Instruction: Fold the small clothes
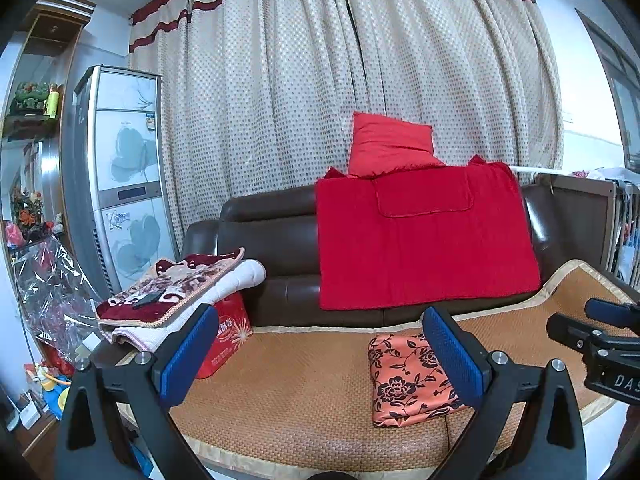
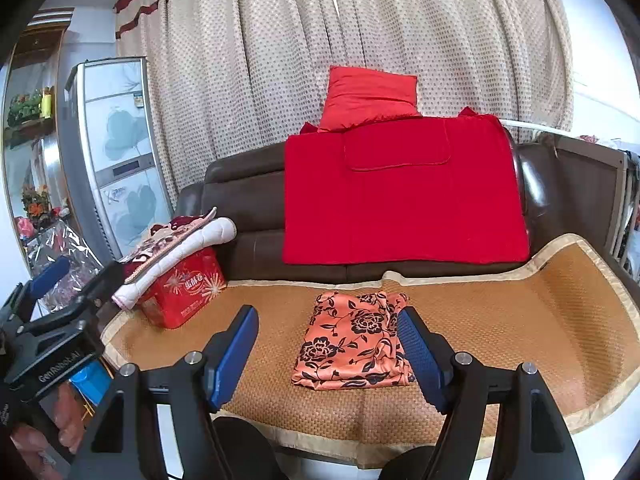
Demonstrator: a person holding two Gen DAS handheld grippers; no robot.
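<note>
A small orange garment with black flowers (image 1: 408, 382) lies folded into a compact rectangle on the woven sofa mat (image 1: 288, 392); it also shows in the right wrist view (image 2: 352, 340). My left gripper (image 1: 320, 354) is open and empty, held above the mat to the left of the garment. My right gripper (image 2: 326, 352) is open and empty, held above the front of the mat just before the garment. Each gripper shows at the edge of the other's view.
A red blanket (image 2: 400, 196) hangs over the brown sofa back, with a red pillow (image 2: 368, 98) on top. A red box (image 2: 184, 294) under folded blankets (image 1: 176, 292) stands at the mat's left end. A tall air conditioner (image 1: 120, 172) stands left.
</note>
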